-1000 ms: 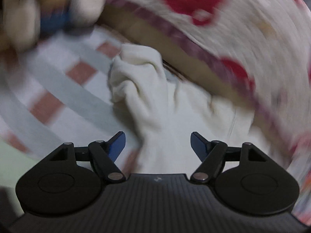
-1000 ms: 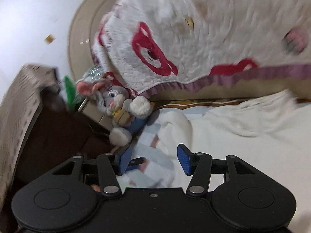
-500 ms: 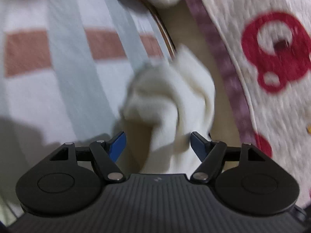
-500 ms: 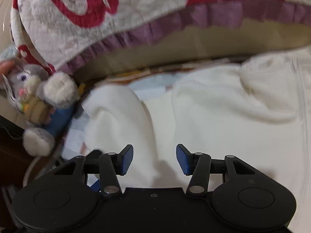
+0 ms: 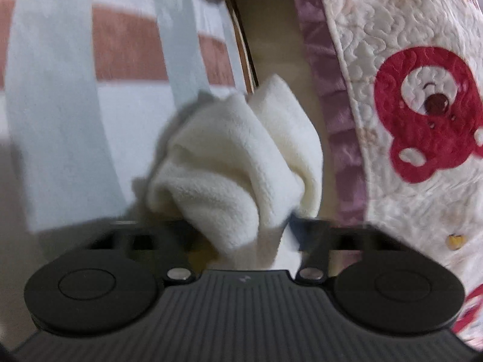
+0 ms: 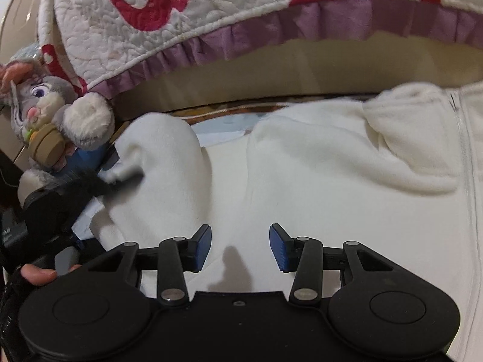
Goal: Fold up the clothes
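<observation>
A cream fleece zip jacket (image 6: 317, 181) lies spread on the bed. In the left wrist view its sleeve end (image 5: 238, 163) is bunched right at my left gripper (image 5: 241, 229), whose fingertips are buried in the fleece. The jaws look closed in on it, but the cloth hides them. The left gripper also shows blurred at the sleeve in the right wrist view (image 6: 90, 187). My right gripper (image 6: 240, 247) is open and empty, low over the jacket body beside the sleeve (image 6: 163, 163).
A quilted white blanket with red bear prints and a purple frill (image 6: 211, 24) hangs along the back, also in the left wrist view (image 5: 407, 120). A grey plush rabbit (image 6: 51, 117) sits left. The sheet is striped blue, white and brown (image 5: 75, 90).
My left gripper moved forward onto the sleeve end, and the fleece now covers its fingertips. My right gripper came lower and closer over the jacket and stayed open.
</observation>
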`<state>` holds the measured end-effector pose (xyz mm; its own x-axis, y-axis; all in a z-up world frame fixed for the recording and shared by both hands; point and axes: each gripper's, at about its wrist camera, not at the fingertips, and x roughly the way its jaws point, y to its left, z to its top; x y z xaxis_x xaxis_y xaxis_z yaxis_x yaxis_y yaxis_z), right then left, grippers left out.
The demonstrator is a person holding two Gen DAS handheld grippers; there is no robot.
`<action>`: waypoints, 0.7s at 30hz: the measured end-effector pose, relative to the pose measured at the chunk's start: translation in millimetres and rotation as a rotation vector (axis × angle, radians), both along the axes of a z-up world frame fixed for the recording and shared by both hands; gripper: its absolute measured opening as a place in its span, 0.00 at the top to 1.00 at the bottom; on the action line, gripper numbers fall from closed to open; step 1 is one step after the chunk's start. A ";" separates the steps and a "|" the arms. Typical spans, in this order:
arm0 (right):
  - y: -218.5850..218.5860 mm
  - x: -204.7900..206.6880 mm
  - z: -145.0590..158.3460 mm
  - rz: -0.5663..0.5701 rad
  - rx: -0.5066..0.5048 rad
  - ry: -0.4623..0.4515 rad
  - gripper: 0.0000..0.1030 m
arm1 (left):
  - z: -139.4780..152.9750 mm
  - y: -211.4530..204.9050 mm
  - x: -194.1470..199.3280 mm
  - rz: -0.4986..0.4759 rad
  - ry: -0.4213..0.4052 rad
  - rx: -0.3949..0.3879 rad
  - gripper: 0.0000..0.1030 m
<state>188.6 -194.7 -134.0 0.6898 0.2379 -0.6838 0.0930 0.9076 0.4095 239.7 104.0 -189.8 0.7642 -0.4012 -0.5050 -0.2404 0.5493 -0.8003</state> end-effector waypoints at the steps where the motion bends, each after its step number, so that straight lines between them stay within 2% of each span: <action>1: 0.3 0.8 1.4 0.013 -0.016 -0.011 0.52 | 12.9 -3.5 -3.6 -0.003 -0.036 0.087 0.87; 4: -2.1 0.2 9.6 0.011 -0.041 -0.058 0.53 | 61.3 -23.7 -22.5 -0.039 -0.220 0.288 0.88; 5: -5.4 -0.9 12.3 0.003 -0.036 -0.069 0.53 | 78.6 -40.4 -30.2 -0.071 -0.295 0.390 0.88; 8: -25.5 -6.6 14.3 -0.065 0.039 -0.072 0.53 | 100.6 -105.4 -47.3 -0.254 -0.371 0.669 0.88; 10: -52.6 -10.8 14.8 -0.132 0.144 -0.040 0.52 | 86.3 -136.5 -44.6 -0.405 -0.268 0.656 0.87; 13: -95.4 -16.8 8.5 -0.212 0.334 0.016 0.52 | 37.8 -155.0 -33.1 -0.554 -0.012 0.412 0.85; 14: -95.9 -15.4 10.5 -0.179 0.352 0.007 0.52 | 25.4 -157.3 -30.5 -0.575 0.054 0.343 0.85; 16: -96.8 -12.6 14.4 -0.115 0.387 -0.010 0.52 | 20.5 -159.4 -28.7 -0.584 0.083 0.310 0.84; 18: -97.6 -9.8 18.3 -0.050 0.421 -0.027 0.51 | 28.0 -159.3 -29.3 -0.564 0.056 0.335 0.80; 21: -67.5 1.5 22.6 0.038 0.324 -0.032 0.42 | 33.8 -151.1 -29.4 -0.579 0.060 0.312 0.77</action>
